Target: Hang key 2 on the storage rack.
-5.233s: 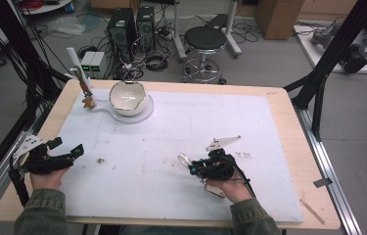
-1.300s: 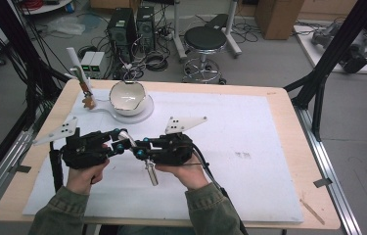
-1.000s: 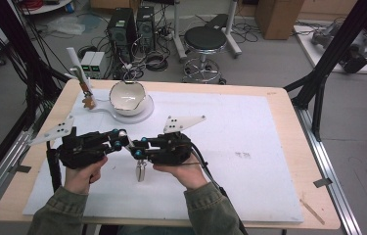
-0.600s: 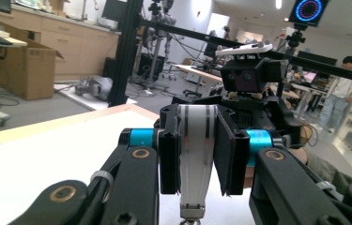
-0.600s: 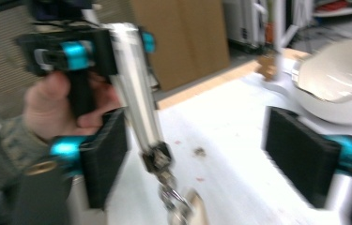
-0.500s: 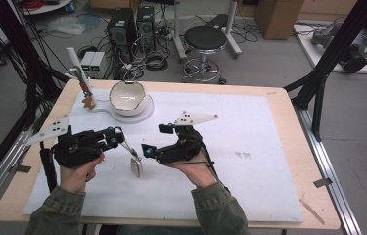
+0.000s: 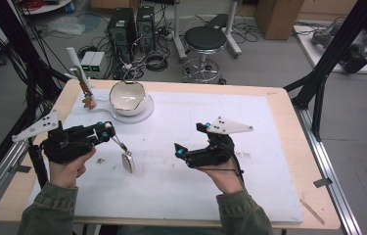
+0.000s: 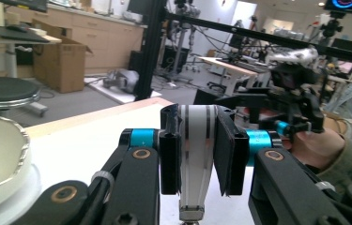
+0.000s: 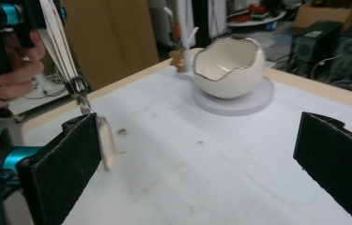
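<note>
Covering wooden table point(image 7: 288, 122): white mat point(image 7: 249, 196) | left gripper point(image 7: 106, 133) clamps strap point(image 8: 197, 140) | right gripper point(image 7: 187, 142) wide | stool point(image 7: 205, 39) behind

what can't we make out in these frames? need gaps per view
- Left gripper view: the lanyard strap runs off the bottom edge, so the tag is cut off; the left hand-held gripper pads cover its sides.
- Right gripper view: the hanging tag is motion-blurred and partly behind the right hand-held gripper.
- High view: the small figure beside the eggshell bowl is too small to identify.
</note>
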The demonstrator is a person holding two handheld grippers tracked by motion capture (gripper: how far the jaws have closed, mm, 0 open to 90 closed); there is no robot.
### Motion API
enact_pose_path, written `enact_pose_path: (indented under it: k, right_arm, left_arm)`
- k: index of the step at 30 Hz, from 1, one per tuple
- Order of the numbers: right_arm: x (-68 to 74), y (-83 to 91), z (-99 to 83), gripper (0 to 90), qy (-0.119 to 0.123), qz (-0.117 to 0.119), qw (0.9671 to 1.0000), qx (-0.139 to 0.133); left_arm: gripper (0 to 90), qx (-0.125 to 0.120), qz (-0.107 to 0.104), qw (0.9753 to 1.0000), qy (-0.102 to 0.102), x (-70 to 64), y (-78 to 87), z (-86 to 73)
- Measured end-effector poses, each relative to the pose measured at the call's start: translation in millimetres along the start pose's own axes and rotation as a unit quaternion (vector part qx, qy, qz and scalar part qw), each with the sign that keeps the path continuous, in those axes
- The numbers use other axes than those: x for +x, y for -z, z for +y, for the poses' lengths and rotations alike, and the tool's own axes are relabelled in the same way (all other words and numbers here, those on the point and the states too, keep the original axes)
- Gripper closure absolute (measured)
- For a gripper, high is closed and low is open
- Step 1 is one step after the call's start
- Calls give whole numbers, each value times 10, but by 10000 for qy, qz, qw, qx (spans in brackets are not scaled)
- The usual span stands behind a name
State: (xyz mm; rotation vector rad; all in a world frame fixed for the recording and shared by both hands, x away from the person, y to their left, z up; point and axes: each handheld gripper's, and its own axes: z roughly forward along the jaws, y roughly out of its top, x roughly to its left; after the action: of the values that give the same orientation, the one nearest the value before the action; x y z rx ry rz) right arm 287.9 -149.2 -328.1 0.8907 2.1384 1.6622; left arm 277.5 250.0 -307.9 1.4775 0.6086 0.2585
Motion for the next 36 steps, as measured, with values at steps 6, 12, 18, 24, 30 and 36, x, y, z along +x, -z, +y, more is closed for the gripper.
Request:
enact_pose_path:
  k: [6, 12, 18, 24, 30, 36]
  right_arm:
    - [-174, 232, -263, 3, -140, -340, 9993, -23]
    - [-272, 382, -481, 4, -249, -609, 9978, 31]
    - [-372, 491, -673, 4, -435, -647, 9968, 167]
    - [-434, 602, -779, 4, -509, -779, 9956, 116]
    - [-475, 682, -809, 4, -463, -882, 9950, 76]
    - [-521, 726, -890, 4, -452, -935, 9945, 115]
  left_arm:
    - [738, 27, 226, 9997, -24, 139, 92, 74]
    - [739, 146, 400, 9991, -38, 284, 163, 145]
    - [738, 19, 369, 9991, 225, 465, 271, 217]
    - [739, -113, 534, 9981, 297, 615, 387, 302]
    - [739, -145, 540, 9979, 318, 731, 457, 441]
    - [738, -55, 803, 9966, 201, 834, 536, 605]
